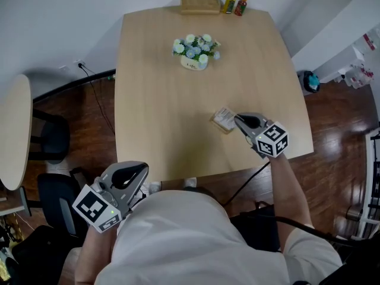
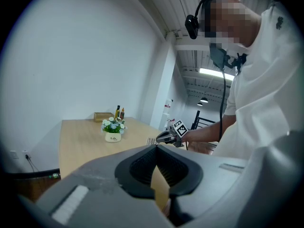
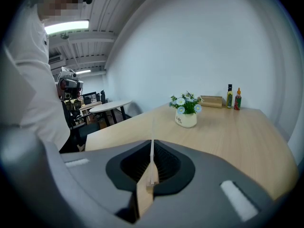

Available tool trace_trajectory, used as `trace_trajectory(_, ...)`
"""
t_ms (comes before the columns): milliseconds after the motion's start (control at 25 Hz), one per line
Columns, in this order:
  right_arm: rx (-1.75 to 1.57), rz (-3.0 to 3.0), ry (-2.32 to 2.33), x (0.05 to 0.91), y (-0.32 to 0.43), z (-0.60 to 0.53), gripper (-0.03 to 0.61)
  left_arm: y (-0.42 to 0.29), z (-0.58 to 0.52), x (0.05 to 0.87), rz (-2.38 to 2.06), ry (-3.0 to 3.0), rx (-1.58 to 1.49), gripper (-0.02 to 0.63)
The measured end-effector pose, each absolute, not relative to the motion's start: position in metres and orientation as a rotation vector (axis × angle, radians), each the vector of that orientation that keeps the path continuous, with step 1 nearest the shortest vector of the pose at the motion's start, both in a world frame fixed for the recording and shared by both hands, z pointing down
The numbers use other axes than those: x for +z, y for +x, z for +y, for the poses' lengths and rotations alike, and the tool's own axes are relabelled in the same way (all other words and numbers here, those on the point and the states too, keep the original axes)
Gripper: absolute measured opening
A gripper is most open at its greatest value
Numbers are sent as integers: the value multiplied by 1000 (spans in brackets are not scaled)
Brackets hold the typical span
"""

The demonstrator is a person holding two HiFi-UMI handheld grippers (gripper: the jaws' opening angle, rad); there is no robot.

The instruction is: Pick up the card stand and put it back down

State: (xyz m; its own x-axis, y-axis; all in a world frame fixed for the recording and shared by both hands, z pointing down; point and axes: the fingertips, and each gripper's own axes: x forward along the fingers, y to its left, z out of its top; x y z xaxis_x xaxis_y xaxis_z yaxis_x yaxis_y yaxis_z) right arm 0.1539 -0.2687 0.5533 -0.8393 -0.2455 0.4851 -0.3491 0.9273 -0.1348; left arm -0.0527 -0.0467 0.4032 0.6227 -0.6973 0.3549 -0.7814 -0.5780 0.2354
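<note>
The card stand [image 1: 224, 119] is a small wooden base with a thin clear card, at the front right of the light wooden table [image 1: 160, 117]. My right gripper [image 1: 237, 119] is shut on it; in the right gripper view the card stand [image 3: 151, 172] shows edge-on between the pads. Whether it rests on the table or hangs just above it I cannot tell. My left gripper [image 1: 141, 171] is held off the table's front edge by the person's body, shut, with nothing in it. From the left gripper view, the right gripper [image 2: 164, 136] and the card stand [image 2: 152, 140] show low over the table.
A white pot of flowers [image 1: 196, 52] stands mid-table towards the back. A wooden box [image 1: 200, 4] and two small bottles [image 1: 235, 3] sit at the far edge. A round table [image 1: 13, 129] and dark chairs [image 1: 50, 138] stand at the left.
</note>
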Motion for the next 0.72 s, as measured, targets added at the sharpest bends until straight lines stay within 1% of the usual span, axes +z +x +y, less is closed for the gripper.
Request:
trace_trajectory(320,309,-2592,410,572,156,-265,20,-51,-44,403,-1187,2469,327,2)
trace_trajectory(720,305,-2595,439,574,157,-266,21,-50,-41,403,-1161,2478,330,2)
